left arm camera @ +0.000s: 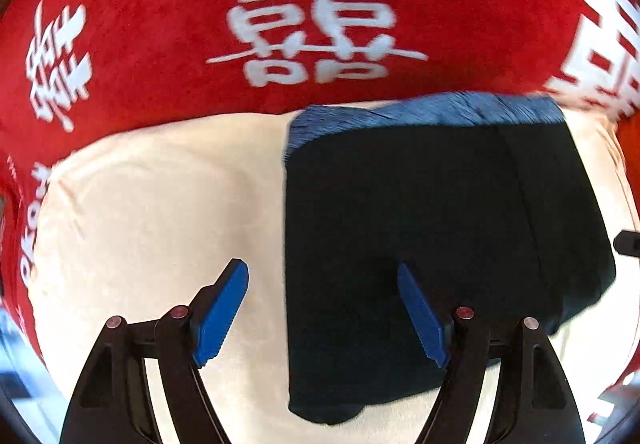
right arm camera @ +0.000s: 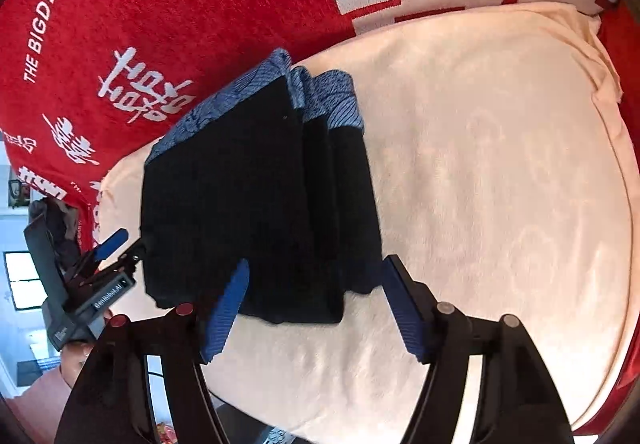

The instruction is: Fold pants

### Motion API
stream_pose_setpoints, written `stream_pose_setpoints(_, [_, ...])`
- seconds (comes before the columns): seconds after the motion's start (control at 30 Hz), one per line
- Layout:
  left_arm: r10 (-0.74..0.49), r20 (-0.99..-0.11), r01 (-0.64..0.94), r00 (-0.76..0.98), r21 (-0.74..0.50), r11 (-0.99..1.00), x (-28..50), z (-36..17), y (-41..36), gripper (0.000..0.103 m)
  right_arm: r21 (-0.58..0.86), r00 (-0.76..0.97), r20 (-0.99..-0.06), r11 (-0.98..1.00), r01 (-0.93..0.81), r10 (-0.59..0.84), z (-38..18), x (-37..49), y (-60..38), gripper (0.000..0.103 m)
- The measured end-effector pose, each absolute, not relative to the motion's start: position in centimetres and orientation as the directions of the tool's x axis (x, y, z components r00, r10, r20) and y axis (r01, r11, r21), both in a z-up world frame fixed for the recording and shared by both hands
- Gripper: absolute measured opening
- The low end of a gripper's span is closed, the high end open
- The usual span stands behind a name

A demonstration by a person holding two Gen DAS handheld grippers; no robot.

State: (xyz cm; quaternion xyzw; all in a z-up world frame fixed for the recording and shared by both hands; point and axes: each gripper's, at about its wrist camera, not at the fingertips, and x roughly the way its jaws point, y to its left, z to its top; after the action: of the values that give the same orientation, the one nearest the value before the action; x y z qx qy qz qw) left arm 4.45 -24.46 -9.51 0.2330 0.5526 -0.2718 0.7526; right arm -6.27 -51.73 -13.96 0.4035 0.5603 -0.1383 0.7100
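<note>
Left wrist view looks down on the pants [left arm camera: 432, 228], which lie as a compact dark bundle on a cream cloth [left arm camera: 152, 196]; under the cloth a red blanket [left arm camera: 140, 24] with white characters covers the surface. The blue waistband [left arm camera: 420, 110] is at the far edge of the bundle. The left gripper [left arm camera: 324, 308] stands wide, and nothing is between its 2 blue pads: one pad is over the bare cream cloth, the other over the dark fabric, so the near-left edge of the bundle falls inside the gap but is not pressed.

In the right wrist view the same bundle shows several layers stacked side by side, which suggests the folding is mostly done. The right gripper [right arm camera: 316, 304] is also wide and holds nothing; its pads sit above the near end of the pants, on both sides of it. The other gripper is seen at the left of this view, just beside the bundle's corner.

I judge that both tools are open because the fabric is laid down and lies flat by its own weight. The folds look neat, though one loose corner at the near end may need smoothing.
</note>
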Motion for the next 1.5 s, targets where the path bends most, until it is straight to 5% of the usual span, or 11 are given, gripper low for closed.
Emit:
stream_pose_setpoints(0.1, [-0.183,-0.968,0.645,0.172,-0.03,0.764,5.9,-10.7,-24.4,0.078,0.516,0.397,-0.856,0.606,0.606,0.331,-15.2,-4.8,-53.2,0.052])
stream_pose_setpoints(0.13, [-0.183,-0.971,0.637,0.154,-0.044,0.77,6.5,-11.2,-24.7,0.078,0.524,0.375,-0.852,0.594,0.611,0.366,-16.2,-3.9,-53.5,0.02])
stream_pose_setpoints(0.23, [-0.194,-0.974,0.618,0.119,-0.081,0.782,6.5,-11.8,-24.9,0.078,0.533,0.359,-0.846,0.586,0.61,0.395,-16.5,-3.6,-53.4,0.012])
stream_pose_setpoints(0.3, [-0.193,-0.973,0.647,0.126,-0.067,0.76,5.5,-11.8,-25.5,0.078,0.473,0.329,-0.881,0.663,0.58,0.341,-15.5,-3.9,-52.5,0.012])
stream_pose_setpoints(0.37, [-0.18,-0.972,0.668,0.149,-0.035,0.743,4.5,-12.2,-26.1,0.089,0.379,0.256,-0.925,0.724,0.576,0.281,-16.2,-4.1,-51.7,0.013])
stream_pose_setpoints(0.73, [-0.118,-0.978,0.631,0.172,0.018,0.776,3.5,-12.1,-26.1,0.089,0.457,0.387,-0.879,0.718,0.525,0.277,-11.0,-4.6,-48.1,0.021])
stream_pose_setpoints(1.1, [-0.104,-0.984,0.615,0.148,0.009,0.789,4.3,-14.0,-25.2,0.099,0.369,0.307,-0.924,0.743,0.558,0.228,-14.9,-4.5,-46.7,0.026])
stream_pose_setpoints(1.27, [-0.114,-0.983,0.622,0.147,0.002,0.783,4.3,-14.3,-25.1,0.099,0.347,0.291,-0.933,0.745,0.569,0.212,-14.8,-4.4,-46.0,0.052])
stream_pose_setpoints(1.5, [-0.123,-0.984,0.616,0.126,-0.02,0.788,4.3,-14.2,-24.9,0.099,0.297,0.241,-0.953,0.736,0.609,0.186,-14.7,-5.5,-45.6,0.054])
